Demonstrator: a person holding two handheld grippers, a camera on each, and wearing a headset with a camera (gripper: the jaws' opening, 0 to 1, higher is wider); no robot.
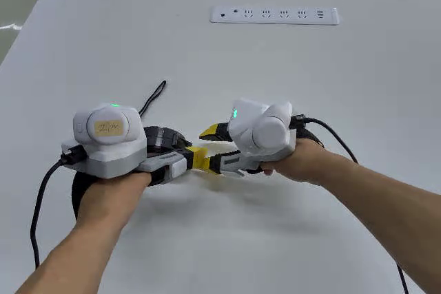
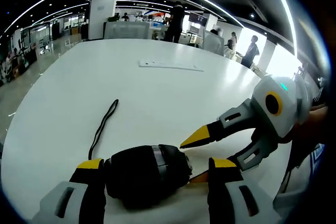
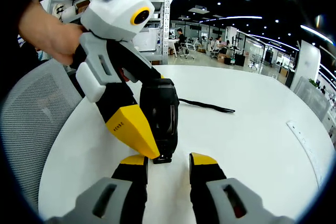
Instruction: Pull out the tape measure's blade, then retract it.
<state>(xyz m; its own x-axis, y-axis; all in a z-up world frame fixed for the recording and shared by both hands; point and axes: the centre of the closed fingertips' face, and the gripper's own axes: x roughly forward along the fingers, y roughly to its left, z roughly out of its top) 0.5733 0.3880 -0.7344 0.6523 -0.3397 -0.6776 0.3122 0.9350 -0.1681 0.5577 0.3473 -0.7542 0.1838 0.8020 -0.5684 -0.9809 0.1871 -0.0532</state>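
Clamping the black rounded tape measure point(image 2: 147, 174) is the left gripper point(image 2: 156, 164): its two yellow-tipped jaws press on opposite sides of the case. The case sits low over the smooth white desk point(image 1: 227, 239); contact with the surface cannot be told.

Case: matte black, drum-like, with a glossier ribbed band round its middle. A small dark tab point(image 3: 163, 158) sits at its lower front edge. A thin black cord point(image 2: 103, 127) runs from the case and lies slack on the desk.

Right gripper point(image 3: 168, 160): jaws apart, gripping nothing. It faces the front end of the case, and the tab lies just ahead of the gap between its tips. In the left gripper view one of its yellow wedge tips is just beside the case's upper edge.

Long white power strip point(image 1: 274, 15) lies flat, well apart at the far side of the desk. A grey mesh chair back point(image 3: 26, 129) shows at the desk's edge
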